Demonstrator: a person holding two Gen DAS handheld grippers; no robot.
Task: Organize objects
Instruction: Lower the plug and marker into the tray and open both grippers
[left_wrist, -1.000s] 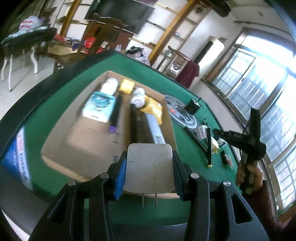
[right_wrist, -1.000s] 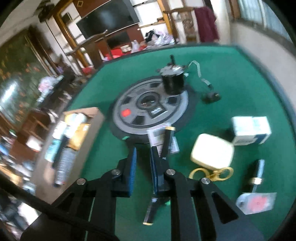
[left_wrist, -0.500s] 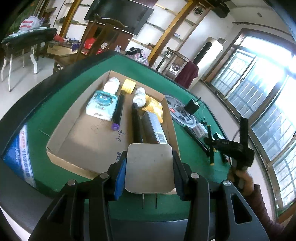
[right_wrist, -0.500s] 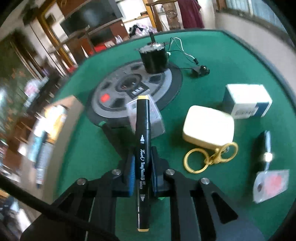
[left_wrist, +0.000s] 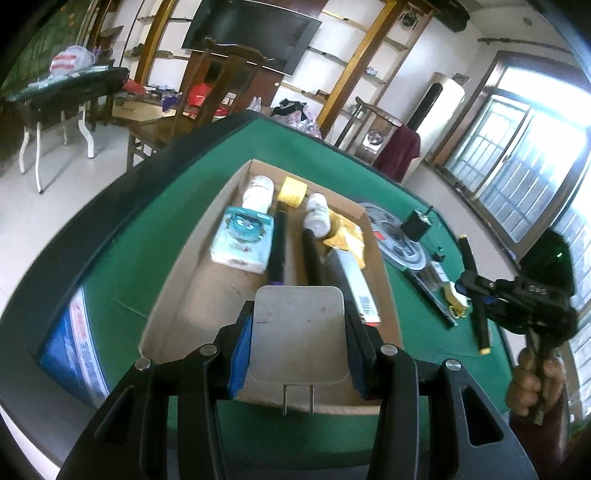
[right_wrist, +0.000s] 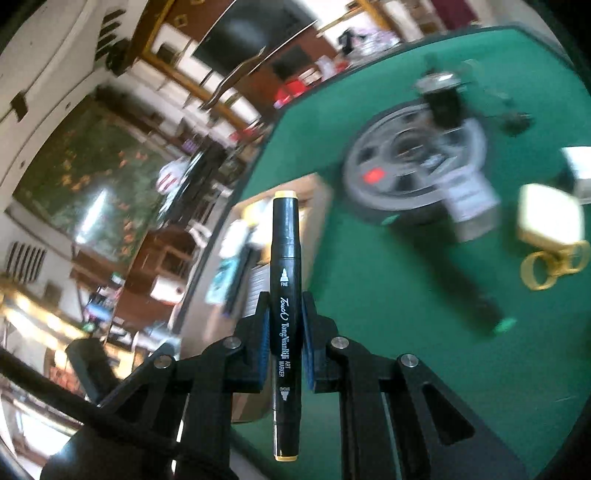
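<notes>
Both grippers loaded, cardboard box (left_wrist: 177, 291) as landmark on green table (left_wrist: 155, 206).

Left gripper (left_wrist: 298, 332) clamps a flat grey metal plate (left_wrist: 298, 332) over the box's near edge, jaws partway apart on its sides. Right gripper (right_wrist: 284, 325), squeezed tight on a black art marker (right_wrist: 284, 295), is held off the table right of the box, marker running along its fingers. Inside the box, far end: tissue pack (left_wrist: 243, 243), white bottles, yellow roll. Beyond its right wall: grey disc (left_wrist: 397, 240), black motor (left_wrist: 415, 226).

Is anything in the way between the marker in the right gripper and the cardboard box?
Nothing visible: the marker is lifted off the table, and only green felt lies between it and the box.
</notes>
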